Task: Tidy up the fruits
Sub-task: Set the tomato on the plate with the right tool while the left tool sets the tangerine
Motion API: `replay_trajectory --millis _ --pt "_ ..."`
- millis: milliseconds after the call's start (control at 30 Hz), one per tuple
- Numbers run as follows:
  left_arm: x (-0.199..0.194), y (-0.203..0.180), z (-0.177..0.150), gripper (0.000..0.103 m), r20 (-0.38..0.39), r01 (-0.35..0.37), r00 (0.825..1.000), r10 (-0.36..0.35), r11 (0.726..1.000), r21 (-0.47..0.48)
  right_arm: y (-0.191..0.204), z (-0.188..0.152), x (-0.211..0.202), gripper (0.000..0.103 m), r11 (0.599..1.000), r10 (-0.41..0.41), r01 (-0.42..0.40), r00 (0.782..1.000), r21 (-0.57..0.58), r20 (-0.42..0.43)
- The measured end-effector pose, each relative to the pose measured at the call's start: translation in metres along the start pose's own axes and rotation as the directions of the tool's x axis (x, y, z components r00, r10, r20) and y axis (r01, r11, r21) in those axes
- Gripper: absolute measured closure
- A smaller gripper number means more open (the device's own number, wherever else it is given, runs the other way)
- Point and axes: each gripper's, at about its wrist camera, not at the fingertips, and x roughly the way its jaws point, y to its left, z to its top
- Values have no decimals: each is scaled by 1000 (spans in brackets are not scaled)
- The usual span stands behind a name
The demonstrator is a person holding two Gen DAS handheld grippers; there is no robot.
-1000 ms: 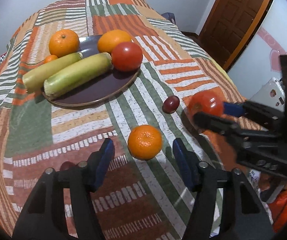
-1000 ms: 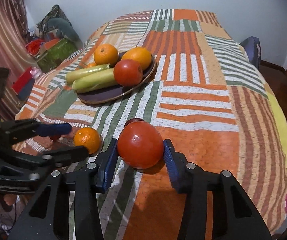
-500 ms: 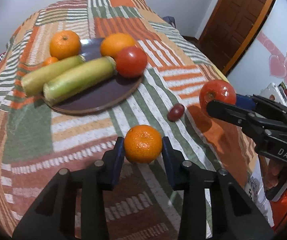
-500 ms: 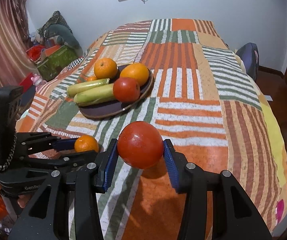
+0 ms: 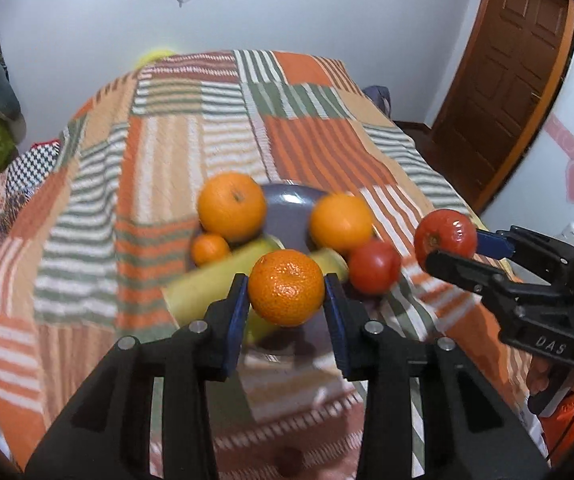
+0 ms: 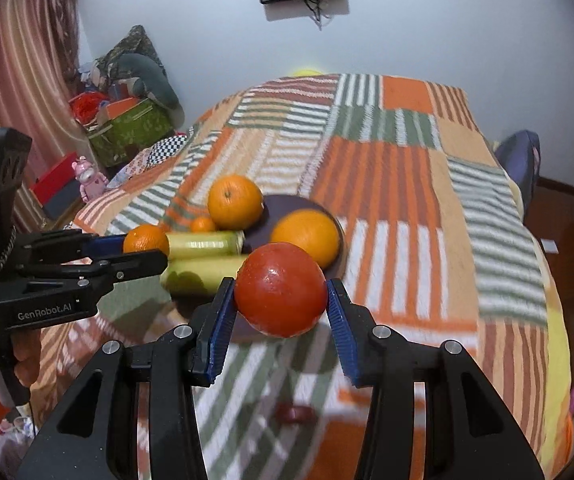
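1. Two tongs hang above a striped patchwork blanket (image 6: 387,184), each closed on one fruit: the left tongs (image 5: 285,294) clamp a mandarin (image 5: 286,288) between blue pads, and the right tongs (image 6: 281,292) clamp a tomato (image 6: 280,289) the same way.
2. Just beyond both pairs of tips sits a dark plate (image 6: 287,206) of produce; the left tongs hold the mandarin in front of its near edge, and the right tongs, seen to their right, carry the tomato beside it.
3. On the plate: two oranges (image 5: 231,206) (image 5: 341,223), one small mandarin (image 5: 209,249), one tomato (image 5: 373,266) and two pale green squashes (image 6: 205,245) (image 6: 203,274).
4. One small dark red fruit (image 6: 295,414) lies on the blanket below the right tongs; its kind cannot be told.
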Motion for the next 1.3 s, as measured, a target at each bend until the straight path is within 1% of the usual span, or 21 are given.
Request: replay_trajectory --millis 167,300,533,733,833,933,1000,1300 --pt "20 17 19 66 -6 -11 1000 10 1000 -8 9 24 28 61 999 9 -9 1000 -41 -11" --pt "37 26 25 66 -28 13 1000 -13 1000 -27 17 33 54 61 997 8 -11 999 -75 -44" --pt "65 36 32 66 -61 35 997 -38 998 -46 28 30 82 61 992 5 -18 994 -123 -109" --pt "79 41 29 67 -104 45 993 -53 996 -73 34 29 85 60 986 -26 8 994 -167 -107" --pt "76 40 28 66 -102 45 993 -52 996 -73 34 30 83 59 987 -17 -2 993 -160 -117" --pt "66 38 28 61 -79 32 996 -37 998 -60 34 31 78 57 988 -10 -6 994 -151 -108" --pt "59 36 29 61 -67 29 997 -33 998 -58 34 31 74 56 989 -8 -7 995 -147 -100" --pt "9 29 20 61 1 -9 1000 9 1000 -30 32 27 30 56 992 -13 7 999 -128 -41"
